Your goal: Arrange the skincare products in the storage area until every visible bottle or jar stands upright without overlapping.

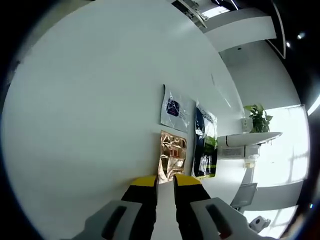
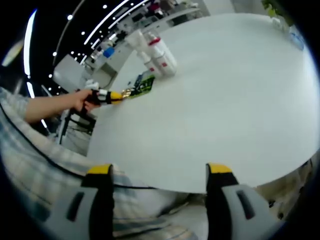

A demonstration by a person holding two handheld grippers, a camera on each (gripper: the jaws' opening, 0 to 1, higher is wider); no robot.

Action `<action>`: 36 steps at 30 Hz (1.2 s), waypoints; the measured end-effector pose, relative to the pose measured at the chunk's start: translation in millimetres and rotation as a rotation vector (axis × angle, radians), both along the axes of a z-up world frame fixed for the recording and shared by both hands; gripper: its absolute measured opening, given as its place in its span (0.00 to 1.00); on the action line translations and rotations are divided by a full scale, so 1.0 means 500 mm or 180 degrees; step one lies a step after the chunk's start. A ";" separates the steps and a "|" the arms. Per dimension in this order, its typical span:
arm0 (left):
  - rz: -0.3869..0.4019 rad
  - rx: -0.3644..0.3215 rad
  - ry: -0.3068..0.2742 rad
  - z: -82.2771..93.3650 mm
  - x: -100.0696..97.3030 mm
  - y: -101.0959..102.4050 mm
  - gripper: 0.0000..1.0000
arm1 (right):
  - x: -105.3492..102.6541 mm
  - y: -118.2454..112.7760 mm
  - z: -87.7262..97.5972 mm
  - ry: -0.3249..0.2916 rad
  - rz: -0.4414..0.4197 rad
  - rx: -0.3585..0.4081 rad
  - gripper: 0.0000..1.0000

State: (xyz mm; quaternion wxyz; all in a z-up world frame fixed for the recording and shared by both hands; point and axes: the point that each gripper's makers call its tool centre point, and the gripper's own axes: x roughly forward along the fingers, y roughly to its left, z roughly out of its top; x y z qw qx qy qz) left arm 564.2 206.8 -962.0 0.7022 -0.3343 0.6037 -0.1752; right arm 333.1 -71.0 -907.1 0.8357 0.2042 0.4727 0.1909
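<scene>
Near the desk's [image 2: 225,100] far edge, in the right gripper view, a small cluster of white bottles [image 2: 152,55] with red markings makes up the skincare group; they look close-packed, and at least one seems to lean or lie against its neighbours, though they are too small to tell which stand upright. Beside them, toward the person's side of the desk, lie flat sachets: in the left gripper view a white one [image 1: 174,108], a gold foil one [image 1: 172,156] and a dark one with green print [image 1: 205,145], side by side on the white top. The left gripper [image 1: 165,186] has its jaws almost together with nothing between them, tips just short of the gold sachet; the right gripper view shows it held out by a hand [image 2: 82,100] close to the green sachet. The right gripper [image 2: 160,172] hangs back at the near edge with jaws wide apart and empty, well away from everything. By my reading the arranging is at an early stage, the approach. The next move likely calls for opening the left jaws and choosing a leaning bottle rather than a packet, gripping its body squarely so it can be set upright clear of the others.
</scene>
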 end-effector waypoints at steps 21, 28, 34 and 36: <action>0.0395 0.0228 -0.0612 0.046 -0.038 0.025 0.49 | 0.046 0.013 -0.006 -0.0152 0.0301 0.0160 0.76; 0.0522 0.0096 -0.1107 0.130 -0.086 0.014 0.66 | 0.064 0.037 -0.009 -0.0198 0.0590 0.0268 0.76; 0.0677 -0.0146 -0.1704 0.253 -0.104 -0.019 0.74 | 0.086 0.047 0.001 -0.0243 0.0774 0.0345 0.79; 0.0640 -0.0076 -0.2014 0.291 -0.113 -0.030 0.80 | 0.110 0.056 0.019 -0.0231 0.0702 0.0575 0.79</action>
